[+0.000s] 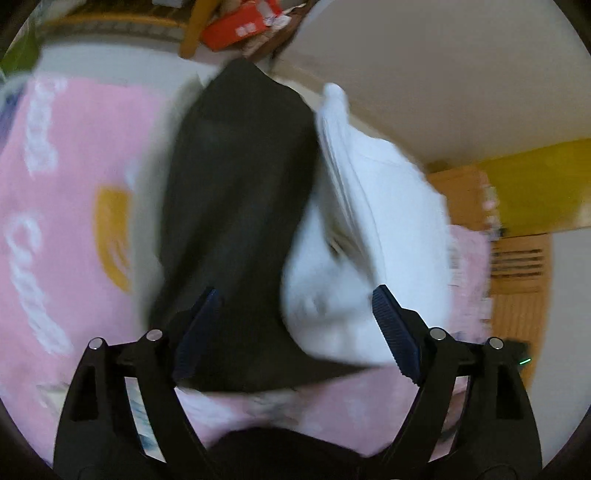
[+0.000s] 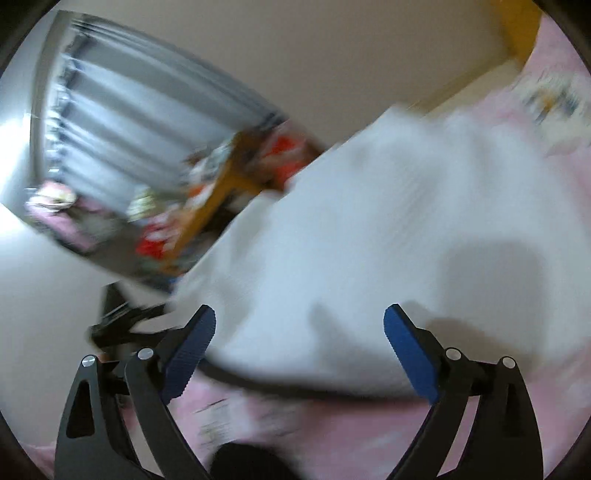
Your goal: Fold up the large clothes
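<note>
A black garment lies lengthwise on a pink blanket, and a white garment overlaps its right side. My left gripper hovers over their near ends with its blue pads spread wide and nothing pinched. In the blurred right wrist view the white garment fills the middle, a dark edge showing under its near hem. My right gripper stands open over that hem, its pads clear of the cloth.
The pink blanket bears white lettering and an orange patch. Wooden furniture and a yellow panel stand to the right. A cluttered shelf with red boxes is at the far end; a curtained window lies beyond.
</note>
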`<action>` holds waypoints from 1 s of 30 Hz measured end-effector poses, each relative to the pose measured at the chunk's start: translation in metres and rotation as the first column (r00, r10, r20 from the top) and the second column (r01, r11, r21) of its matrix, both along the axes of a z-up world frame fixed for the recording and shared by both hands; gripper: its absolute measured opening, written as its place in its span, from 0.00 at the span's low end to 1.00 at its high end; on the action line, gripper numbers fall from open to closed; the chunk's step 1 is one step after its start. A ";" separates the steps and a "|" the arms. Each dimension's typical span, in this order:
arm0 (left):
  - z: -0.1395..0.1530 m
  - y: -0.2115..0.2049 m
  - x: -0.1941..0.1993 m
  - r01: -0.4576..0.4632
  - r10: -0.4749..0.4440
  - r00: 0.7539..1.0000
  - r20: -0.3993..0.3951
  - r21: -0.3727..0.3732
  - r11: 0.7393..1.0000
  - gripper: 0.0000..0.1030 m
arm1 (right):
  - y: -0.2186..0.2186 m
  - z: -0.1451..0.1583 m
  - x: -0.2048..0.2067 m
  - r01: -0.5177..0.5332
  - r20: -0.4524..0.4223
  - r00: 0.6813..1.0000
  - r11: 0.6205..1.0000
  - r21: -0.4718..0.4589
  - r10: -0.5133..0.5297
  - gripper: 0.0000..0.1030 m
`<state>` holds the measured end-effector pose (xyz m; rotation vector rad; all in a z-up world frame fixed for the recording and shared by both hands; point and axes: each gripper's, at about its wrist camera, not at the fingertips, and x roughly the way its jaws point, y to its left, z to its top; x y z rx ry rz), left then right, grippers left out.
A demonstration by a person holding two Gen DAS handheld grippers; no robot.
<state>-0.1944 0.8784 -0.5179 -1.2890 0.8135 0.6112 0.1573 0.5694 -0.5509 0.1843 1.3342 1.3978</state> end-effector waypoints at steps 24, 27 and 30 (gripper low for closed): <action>-0.073 -0.027 0.046 -0.182 0.201 0.956 0.216 -0.105 0.978 0.23 | 0.071 -0.068 -0.089 0.266 -0.254 0.925 0.959 -0.099 -0.283 0.30; -0.065 -0.028 0.050 -0.158 0.164 0.952 0.258 -0.044 0.986 0.22 | 0.074 -0.068 -0.090 0.219 -0.254 0.940 0.974 -0.059 -0.227 0.17; -0.053 -0.031 0.049 -0.143 0.135 0.956 0.260 0.011 0.990 0.21 | 0.078 -0.057 -0.089 0.190 -0.240 0.951 0.981 -0.032 -0.193 0.15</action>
